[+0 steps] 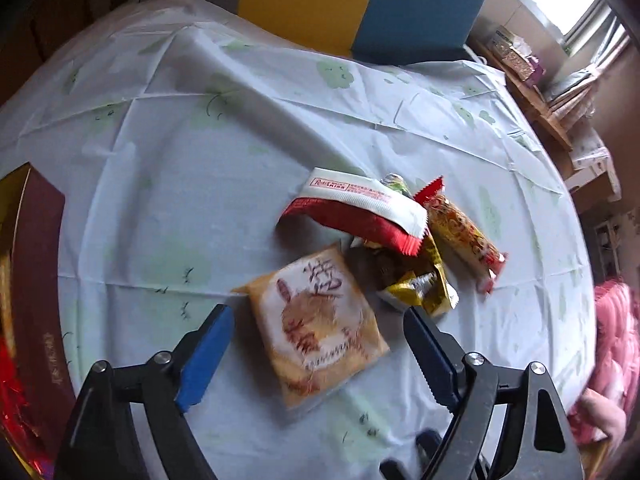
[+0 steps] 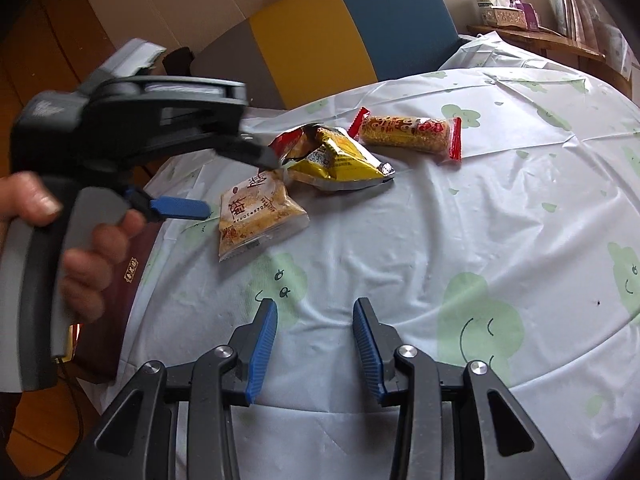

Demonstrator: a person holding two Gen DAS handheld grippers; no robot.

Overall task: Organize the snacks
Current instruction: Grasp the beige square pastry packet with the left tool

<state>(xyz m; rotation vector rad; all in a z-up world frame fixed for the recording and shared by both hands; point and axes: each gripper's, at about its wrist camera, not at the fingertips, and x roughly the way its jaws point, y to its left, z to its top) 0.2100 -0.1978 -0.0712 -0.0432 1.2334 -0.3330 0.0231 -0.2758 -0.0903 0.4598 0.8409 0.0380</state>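
At the far left a dark red box sits on the desk. The left tool is spread wide over the square snack packet, not touching it. Red-white wrapper, gold bag and long bar crowd behind. Right tool hovers part-open, empty.

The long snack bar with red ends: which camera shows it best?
The right wrist view. There the snack bar lies in full view on the tablecloth, both red ends and its printed wrapper clear. The left wrist view shows it too, but blurrier and partly tucked behind the red-and-white packet.
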